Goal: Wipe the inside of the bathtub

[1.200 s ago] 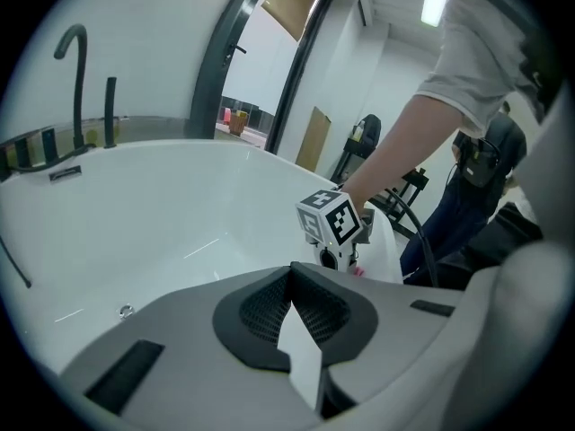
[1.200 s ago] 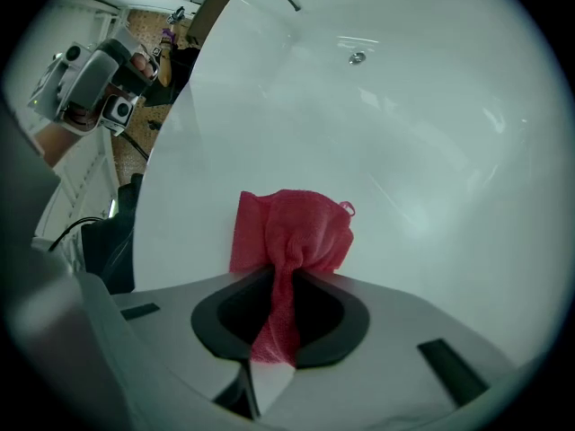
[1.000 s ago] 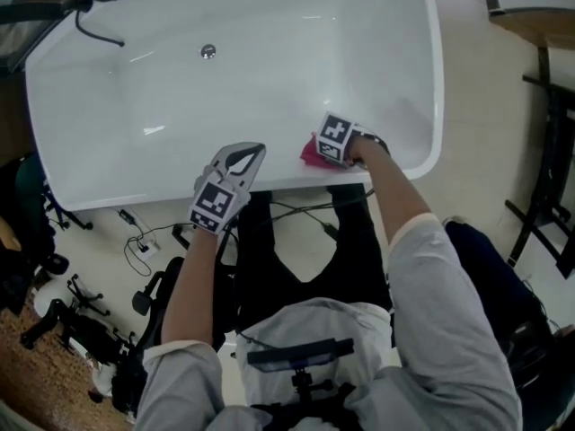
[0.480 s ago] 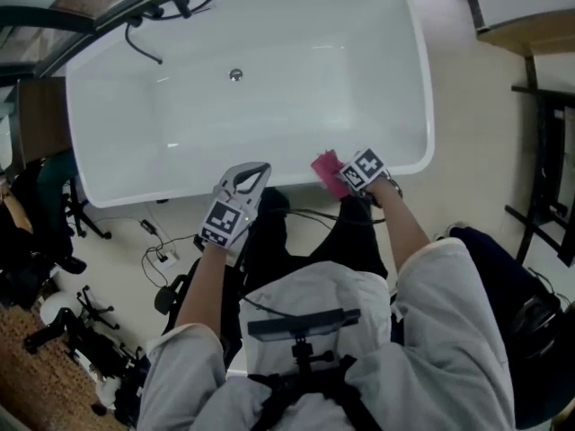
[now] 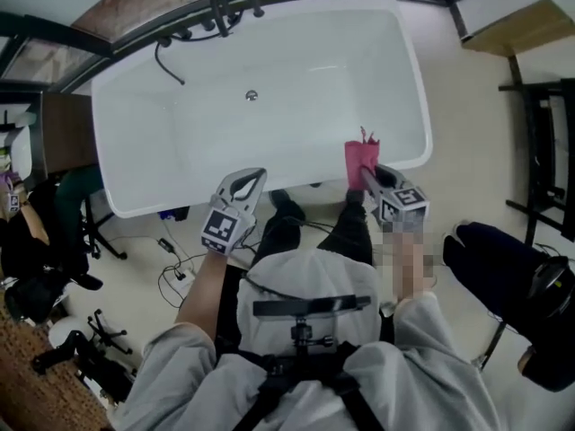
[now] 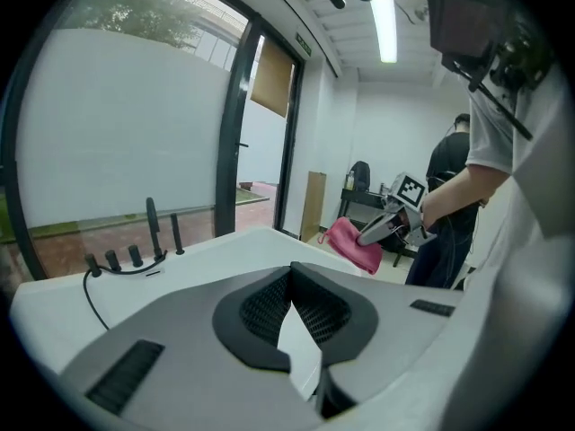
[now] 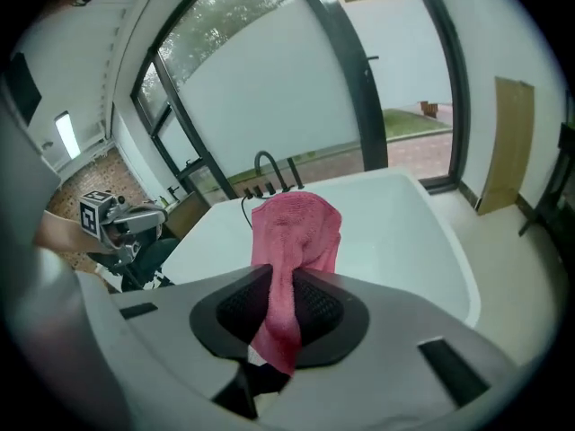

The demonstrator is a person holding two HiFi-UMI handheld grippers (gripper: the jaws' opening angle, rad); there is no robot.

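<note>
Cloth (image 5: pixel 362 161), soft, light and limp, hangs pinched at its middle in the clenched right gripper (image 5: pixel 367 177) over the bathtub's (image 5: pixel 296 124) near rim, probably best held bunched; left gripper (image 5: pixel 251 177) is closed, empty.

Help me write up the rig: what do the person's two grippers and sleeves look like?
The left gripper and right gripper look alike: a pale grey claw with black ribbed pads, and behind it a cube with black-and-white square markers. The person wears light grey sleeves ending near the elbow.
</note>
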